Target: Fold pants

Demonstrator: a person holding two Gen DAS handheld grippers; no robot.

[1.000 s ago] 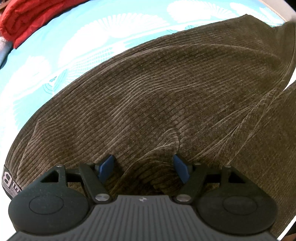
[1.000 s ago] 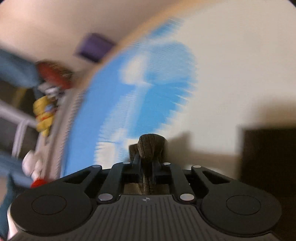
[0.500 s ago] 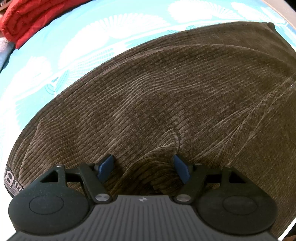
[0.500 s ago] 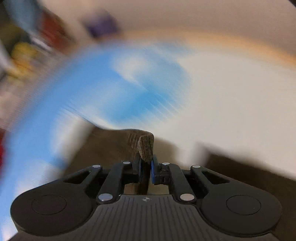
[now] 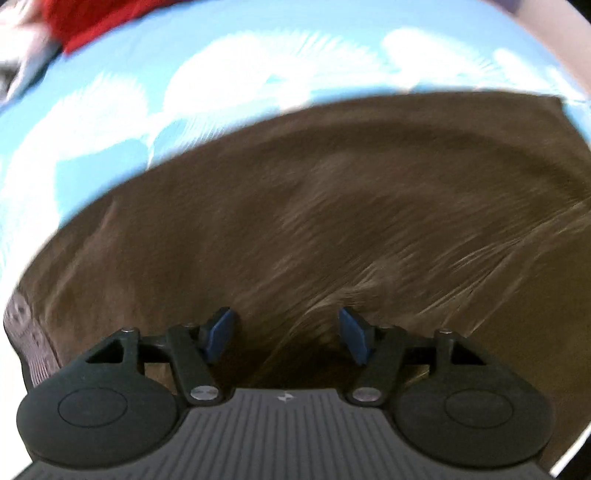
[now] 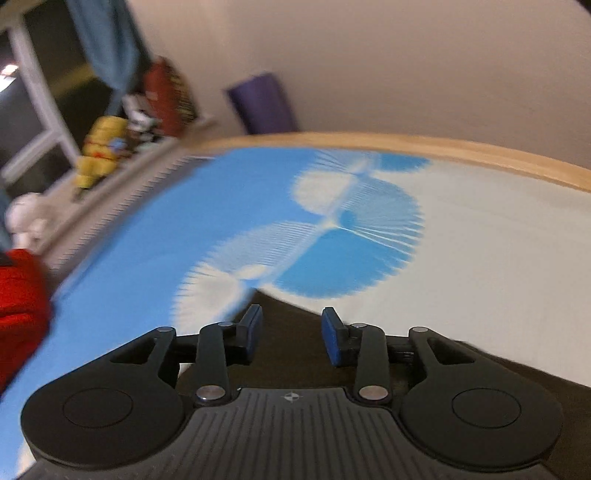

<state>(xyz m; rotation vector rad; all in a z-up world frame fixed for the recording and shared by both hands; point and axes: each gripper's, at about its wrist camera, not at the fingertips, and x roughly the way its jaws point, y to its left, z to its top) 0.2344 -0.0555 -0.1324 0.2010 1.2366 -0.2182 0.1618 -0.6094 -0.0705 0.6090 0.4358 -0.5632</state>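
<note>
Between the blue pads of the left gripper [image 5: 287, 334]: a raised ridge of the brown corduroy pants [image 5: 351, 206], jaws spread wide and just eased inward a little, pads clear of the cloth on both sides. Aimed steeply down at the fabric. Beyond, pants spread flat across a sky-blue bedsheet with white fan shapes [image 5: 177, 92]; printed waistband band at the lower left edge; red cloth [image 5: 92, 18] bunched at the top left corner.

Over at the right gripper [image 6: 291, 332]: jaws just parted, nothing pinched, dark pants fabric lying loose below the gap. Farther out, same sheet, a pale wooden bed edge [image 6: 406, 144], blurred clutter on a ledge, a purple block [image 6: 262, 103] against the wall.
</note>
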